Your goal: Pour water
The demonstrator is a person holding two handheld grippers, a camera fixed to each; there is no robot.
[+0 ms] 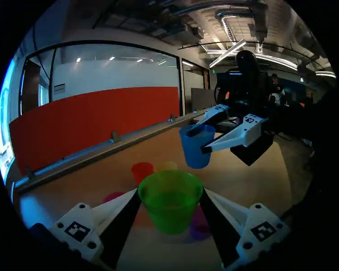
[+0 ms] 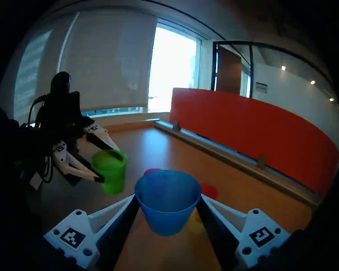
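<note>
Worktop (image 1: pixel 242 180), long, wooden. Pouring, by my judgement, not begun: both cups upright, well apart, aloft over it. Green cup (image 1: pixel 170 212), translucent, tapered, pinched in my left claw (image 1: pixel 170 194). Blue cup (image 2: pixel 167 212), opaque, same shape, pinched in my right claw (image 2: pixel 167 198). Water level in either: I cannot tell. Spare small cups (image 1: pixel 142 170), red and yellow among them, stand on the worktop.

**Right gripper view.** Your right gripper (image 2: pixel 168 199) clasps a blue cup (image 2: pixel 167 212) upright, one finger against each side of its wall. Ahead of it and to the left, the left gripper (image 2: pixel 108 165) clasps a green cup (image 2: pixel 110 174) above the wooden surface (image 2: pixel 169 147), apart from the blue cup. Just beyond the blue rim a pink cup (image 2: pixel 152 171) and a red cup (image 2: pixel 210 190) stand on the surface. Farther right runs a red partition (image 2: pixel 260 131).
</note>
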